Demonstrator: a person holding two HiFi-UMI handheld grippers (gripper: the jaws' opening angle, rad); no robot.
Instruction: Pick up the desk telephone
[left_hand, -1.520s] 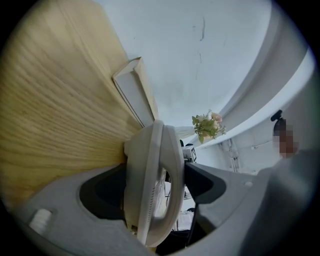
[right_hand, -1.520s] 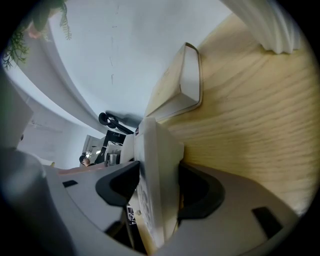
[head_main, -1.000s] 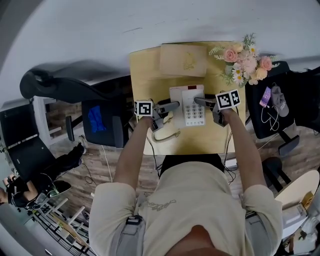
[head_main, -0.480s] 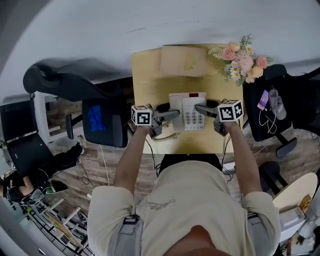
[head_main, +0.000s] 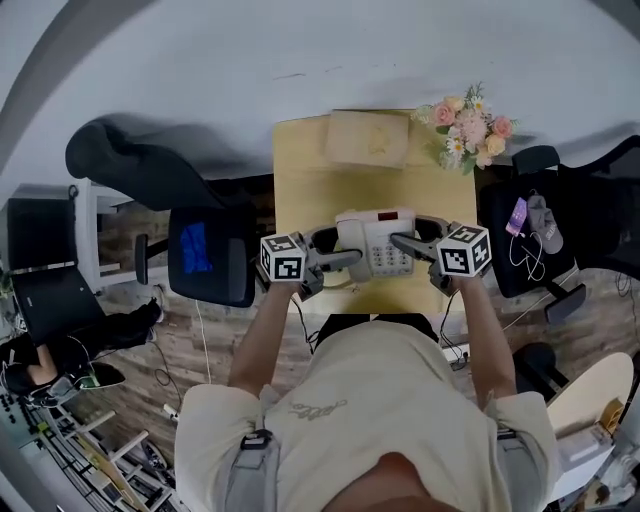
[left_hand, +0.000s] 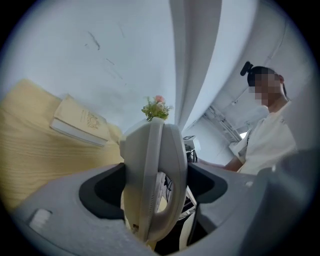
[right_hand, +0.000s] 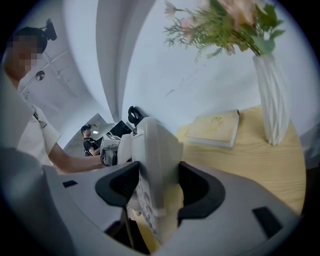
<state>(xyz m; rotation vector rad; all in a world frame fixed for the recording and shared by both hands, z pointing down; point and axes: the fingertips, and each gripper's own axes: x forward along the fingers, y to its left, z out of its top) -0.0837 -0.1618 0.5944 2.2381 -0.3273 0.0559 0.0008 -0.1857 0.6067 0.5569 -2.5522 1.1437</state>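
Observation:
A white desk telephone (head_main: 375, 240) with a keypad is held off the yellow desk (head_main: 310, 185), over its near edge. My left gripper (head_main: 335, 261) is shut on the phone's left, handset side. My right gripper (head_main: 411, 244) is shut on its right side. In the left gripper view the telephone (left_hand: 150, 150) fills the gap of the left gripper (left_hand: 156, 184), both jaws pressed against it. The right gripper view shows the telephone (right_hand: 155, 145) edge-on, clamped in the right gripper (right_hand: 159, 190). The phone's underside is hidden.
A closed tan book (head_main: 367, 138) lies at the desk's far edge. A vase of flowers (head_main: 465, 125) stands at the far right corner. A black office chair (head_main: 205, 250) stands left of the desk, and another chair (head_main: 530, 225) with loose items stands to its right.
Both grippers have carried the telephone up off the desk and toward me. The book and flowers have stayed put.

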